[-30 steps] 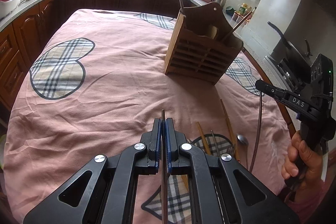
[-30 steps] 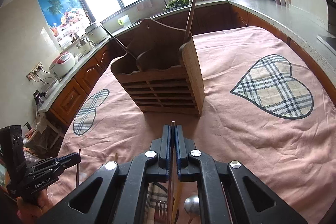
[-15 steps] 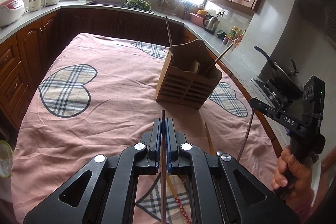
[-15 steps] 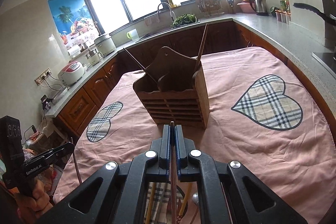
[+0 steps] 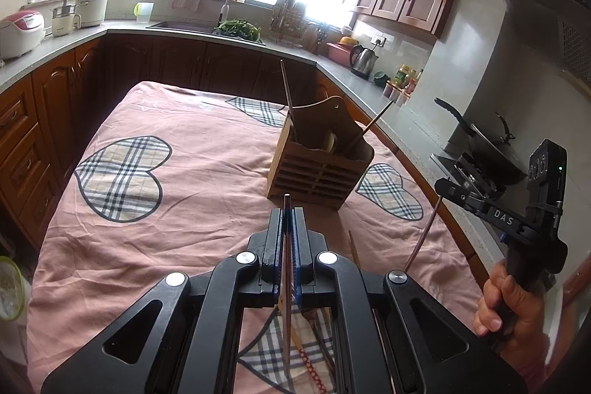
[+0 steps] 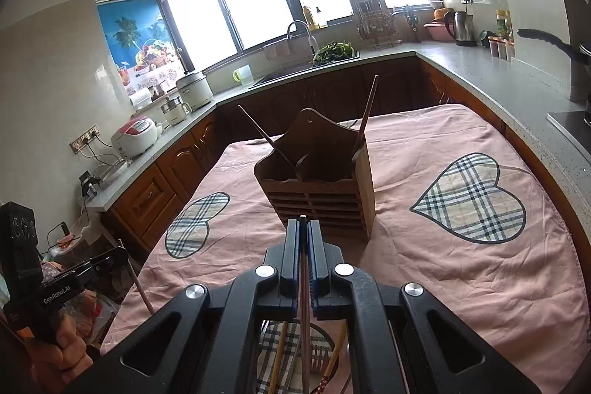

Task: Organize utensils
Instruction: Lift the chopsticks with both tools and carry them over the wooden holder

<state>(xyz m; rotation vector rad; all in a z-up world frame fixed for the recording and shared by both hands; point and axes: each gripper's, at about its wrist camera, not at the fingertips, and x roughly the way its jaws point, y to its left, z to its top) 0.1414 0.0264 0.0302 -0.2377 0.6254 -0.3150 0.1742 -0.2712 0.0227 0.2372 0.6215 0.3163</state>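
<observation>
Around the slatted wooden utensil holder (image 6: 317,194), the pink heart-patterned tablecloth (image 6: 461,268) lies bare on both sides out to its edges. Holder contains two dark chopsticks (image 6: 365,115), leaning apart. Left gripper (image 5: 289,239) is clamped on one brown chopstick (image 5: 287,301); right gripper (image 6: 303,257) likewise pinches one reddish chopstick (image 6: 305,331). Both are near the holder's front. Loose utensils (image 6: 280,353) lie below the right gripper, count unclear.

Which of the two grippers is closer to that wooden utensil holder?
Right, slightly. The right gripper faces the holder from just in front; the left gripper is farther back, off to the left.
</observation>
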